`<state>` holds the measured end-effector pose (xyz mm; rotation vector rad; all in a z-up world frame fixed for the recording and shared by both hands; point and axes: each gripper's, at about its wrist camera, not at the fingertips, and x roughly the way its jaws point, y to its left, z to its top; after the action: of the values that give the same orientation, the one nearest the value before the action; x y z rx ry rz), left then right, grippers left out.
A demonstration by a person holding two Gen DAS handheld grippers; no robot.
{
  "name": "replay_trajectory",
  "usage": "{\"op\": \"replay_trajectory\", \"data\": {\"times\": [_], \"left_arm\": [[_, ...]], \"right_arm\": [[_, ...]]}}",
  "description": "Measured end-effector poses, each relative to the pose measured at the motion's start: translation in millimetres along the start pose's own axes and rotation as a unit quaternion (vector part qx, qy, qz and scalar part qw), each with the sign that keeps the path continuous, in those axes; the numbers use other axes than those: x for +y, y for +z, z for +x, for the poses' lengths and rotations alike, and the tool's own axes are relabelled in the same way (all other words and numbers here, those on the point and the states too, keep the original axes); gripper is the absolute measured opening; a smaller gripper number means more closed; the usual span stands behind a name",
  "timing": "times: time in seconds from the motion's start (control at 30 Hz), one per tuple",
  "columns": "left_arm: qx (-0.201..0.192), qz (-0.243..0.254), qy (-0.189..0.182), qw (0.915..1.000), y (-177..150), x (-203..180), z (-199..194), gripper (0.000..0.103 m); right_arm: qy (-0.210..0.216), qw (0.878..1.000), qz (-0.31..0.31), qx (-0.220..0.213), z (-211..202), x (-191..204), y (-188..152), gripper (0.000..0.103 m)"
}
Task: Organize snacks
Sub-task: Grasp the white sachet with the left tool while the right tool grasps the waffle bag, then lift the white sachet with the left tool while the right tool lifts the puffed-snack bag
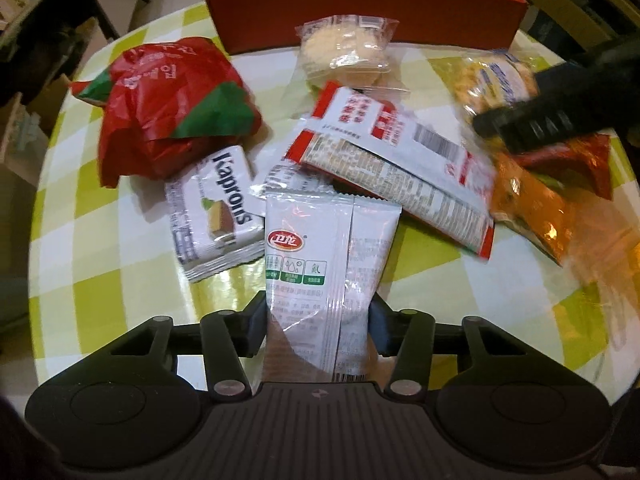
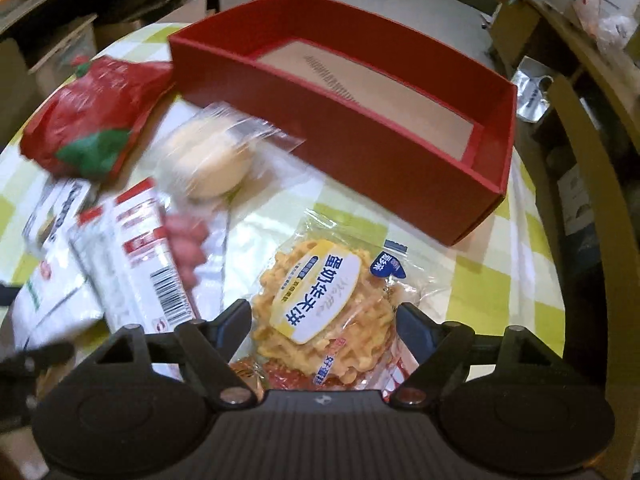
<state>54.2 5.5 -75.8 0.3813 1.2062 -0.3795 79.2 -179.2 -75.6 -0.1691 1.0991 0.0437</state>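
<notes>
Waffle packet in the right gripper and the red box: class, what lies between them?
Only bare checked tablecloth lies between the waffle packet and the red box, shown in the right wrist view.

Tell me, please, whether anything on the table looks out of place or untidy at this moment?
Yes: the snacks lie in a loose heap in front of the red box, whose visible floor is bare. The red-and-white packets overlap askew, and the red bag is crumpled. Nothing looks spilled or torn.

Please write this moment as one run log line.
left gripper: shut on white packet | right gripper: around waffle pack | red box: empty
</notes>
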Motion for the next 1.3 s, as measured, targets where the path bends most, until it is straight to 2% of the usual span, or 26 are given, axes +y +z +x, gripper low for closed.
{"op": "replay_trajectory", "data": {"times": [0.03, 0.07, 0.1, 0.13, 0.2, 0.4, 0.57, 0.73, 0.83, 0.87, 1.03, 1.1, 1.13, 1.2, 1.3], "left_arm": [[0.001, -0.003, 0.001, 1.0, -0.2, 1.4, 0.2, 0.061], [0.001, -0.004, 0.003, 1.0, -0.2, 2.6, 1.0, 0.066], [0.001, -0.001, 0.01, 1.0, -0.2, 3.6, 2.5, 0.075], [0.001, -0.002, 0.019, 0.9998, -0.1, 4.6, 3.6, 0.08], [0.002, -0.008, 0.019, 0.9998, -0.4, 7.7, 5.1, 0.082], [-0.007, 0.003, 0.05, 0.9987, -2.9, 3.6, 6.5, 0.096], [-0.008, 0.0, 0.052, 0.9986, -3.4, 2.8, 5.3, 0.096], [-0.01, -0.012, 0.051, 0.9986, -5.4, 3.6, 4.0, 0.098], [-0.014, -0.018, 0.047, 0.9987, -5.6, 6.6, 5.8, 0.1], [-0.015, -0.022, 0.048, 0.9985, -5.7, 8.1, 7.1, 0.103], [-0.008, -0.054, 0.036, 0.9979, -7.0, 16.5, 8.3, 0.103], [-0.01, -0.042, 0.03, 0.9986, -6.6, 13.4, 4.5, 0.092], [-0.011, -0.037, 0.022, 0.999, -6.8, 11.4, 1.5, 0.086], [-0.011, -0.032, -0.004, 0.9994, -7.2, 7.4, -3.9, 0.06], [-0.007, -0.028, -0.008, 0.9996, -7.1, 4.3, -6.2, 0.057]], "right_arm": [[0.003, 1.0, 0.003, 0.003, 0.7, -0.4, -2.4, 0.089], [0.006, 1.0, -0.002, 0.008, 2.1, 0.0, -4.9, 0.091], [0.005, 1.0, -0.006, 0.007, 3.9, -0.1, -5.3, 0.095], [0.003, 1.0, -0.007, 0.009, 6.4, -0.2, -5.1, 0.096], [0.009, 1.0, 0.006, 0.016, 11.3, -3.3, -4.4, 0.103], [0.038, 0.996, 0.071, 0.022, 21.4, -15.3, -7.8, 0.103], [0.027, 0.997, 0.076, -0.006, 21.2, -9.5, -15.2, 0.103], [0.029, 0.997, 0.078, 0.005, 21.3, -9.7, -12.5, 0.103], [0.019, 0.996, 0.082, -0.003, 21.3, -5.4, -13.3, 0.103], [0.016, 0.997, 0.082, -0.001, 21.2, -3.8, -13.2, 0.103], [0.016, 0.997, 0.078, 0.01, 13.4, 0.3, -14.0, 0.103], [0.019, 0.997, 0.069, 0.007, 4.8, 4.1, -16.4, 0.084], [0.016, 0.998, 0.066, 0.007, 2.7, 6.4, -17.4, 0.083], [0.007, 0.998, 0.054, 0.004, -1.5, 10.3, -20.0, 0.077], [-0.002, 0.999, 0.042, 0.0, -8.9, 14.1, -22.7, 0.071]]}}
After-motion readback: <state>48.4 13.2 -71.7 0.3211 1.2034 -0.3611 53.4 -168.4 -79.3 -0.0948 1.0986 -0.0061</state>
